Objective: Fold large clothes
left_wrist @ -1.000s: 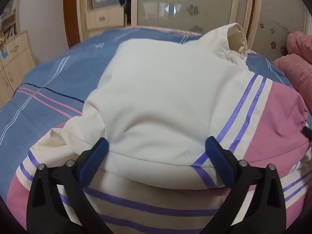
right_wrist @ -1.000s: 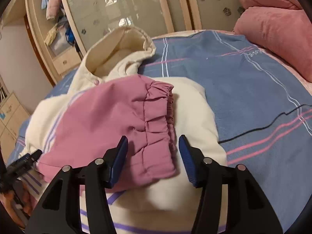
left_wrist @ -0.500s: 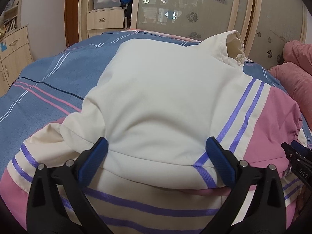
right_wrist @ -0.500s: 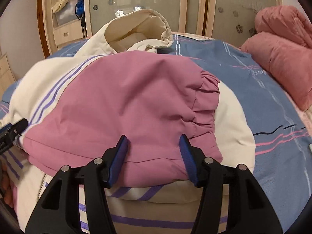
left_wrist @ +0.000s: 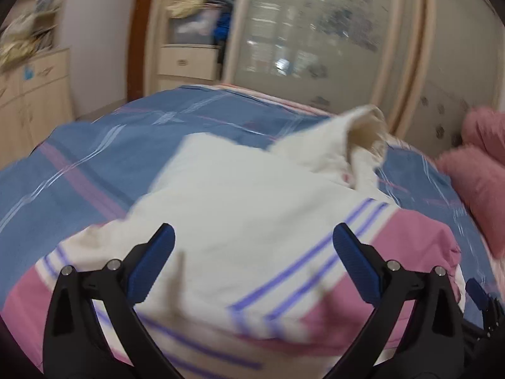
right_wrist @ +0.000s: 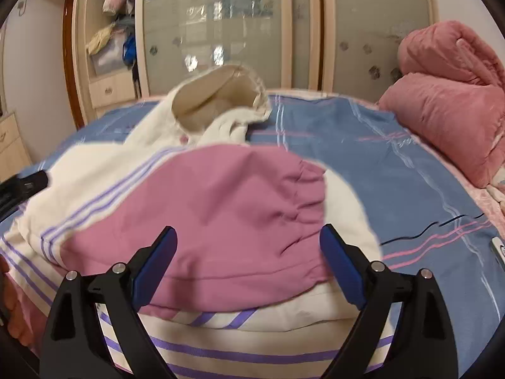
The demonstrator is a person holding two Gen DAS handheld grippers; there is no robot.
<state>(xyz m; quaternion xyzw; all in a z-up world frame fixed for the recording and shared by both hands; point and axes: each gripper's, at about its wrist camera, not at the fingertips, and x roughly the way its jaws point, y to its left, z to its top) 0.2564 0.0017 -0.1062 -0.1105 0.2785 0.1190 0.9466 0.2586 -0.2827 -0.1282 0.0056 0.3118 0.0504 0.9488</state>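
Observation:
A large cream hoodie (left_wrist: 240,195) with purple stripes and pink sleeve panels lies partly folded on the bed, its hood (left_wrist: 363,132) standing up at the far end. In the right wrist view the pink sleeve (right_wrist: 221,214) with its gathered cuff lies folded across the cream body, hood (right_wrist: 217,98) behind. My left gripper (left_wrist: 254,254) is open and empty above the near folded edge. My right gripper (right_wrist: 247,254) is open and empty above the pink sleeve. The right gripper's tip shows at the lower right of the left wrist view (left_wrist: 479,293).
The bed has a blue striped sheet (right_wrist: 394,170). Pink quilts (right_wrist: 451,101) are piled at the right. A wardrobe with frosted glass doors (right_wrist: 227,25) stands behind the bed, and wooden drawers (left_wrist: 34,88) stand at the left.
Both grippers have lifted and pulled back from the hoodie. The right gripper's jaws have opened wider. The left view has tilted up and is blurred by motion.

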